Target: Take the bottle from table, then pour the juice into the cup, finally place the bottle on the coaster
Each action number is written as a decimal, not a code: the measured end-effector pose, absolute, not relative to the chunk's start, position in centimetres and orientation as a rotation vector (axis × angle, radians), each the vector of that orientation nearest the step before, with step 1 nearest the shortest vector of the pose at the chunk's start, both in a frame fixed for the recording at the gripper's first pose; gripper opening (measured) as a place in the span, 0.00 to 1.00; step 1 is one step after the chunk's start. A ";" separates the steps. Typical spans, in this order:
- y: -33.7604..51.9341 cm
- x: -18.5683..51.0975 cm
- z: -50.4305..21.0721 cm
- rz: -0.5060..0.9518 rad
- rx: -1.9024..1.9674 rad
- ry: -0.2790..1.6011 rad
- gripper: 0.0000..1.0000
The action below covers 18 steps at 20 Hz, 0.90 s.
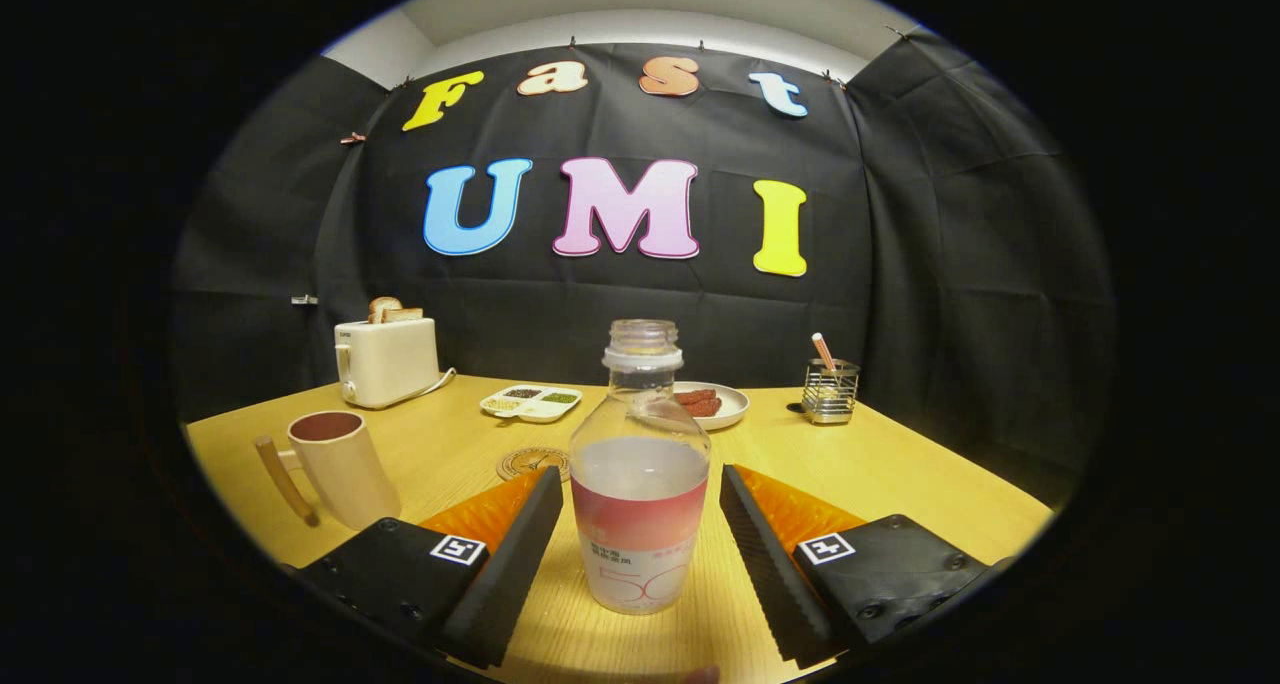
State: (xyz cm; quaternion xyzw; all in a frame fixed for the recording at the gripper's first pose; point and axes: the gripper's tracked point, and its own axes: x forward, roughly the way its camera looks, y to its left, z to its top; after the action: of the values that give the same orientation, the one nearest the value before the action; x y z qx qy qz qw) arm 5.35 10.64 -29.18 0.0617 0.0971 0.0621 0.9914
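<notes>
Fingers [640,539] spread wide either side of bottle [640,484], gripping nothing yet.

Bottle upright on desk [900,474], between the fingers w/ a clear gap each side; cap off, neck open, approx half full of pale juice, label band round the lower body. Prob. thin clear plastic: light-ish but sloshy, walls likely to give under a hard squeeze, smooth so maybe slippery. Best hold looks like mid-body at the label band, near liquid level, below the shoulder; firm but not crushing, kept vertical since open top = spill risk. Cup [340,464] w/ handle stands left of the left finger, near. Coaster [532,461] lies flat just beyond the left fingertip, partly hidden behind it & the bottle. Toaster, divided tray, plate and wire holder well back, out of the way.
</notes>
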 end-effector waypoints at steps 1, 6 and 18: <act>10.7 5.6 -29.4 0.122 0.127 0.199 0.97; 10.8 6.8 -30.3 0.099 0.134 0.226 0.85; 9.8 7.3 -21.7 0.040 0.012 0.227 0.70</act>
State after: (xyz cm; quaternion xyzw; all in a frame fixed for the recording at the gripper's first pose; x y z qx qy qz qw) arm 7.29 9.76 -21.70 0.0061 0.1133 0.0197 0.9933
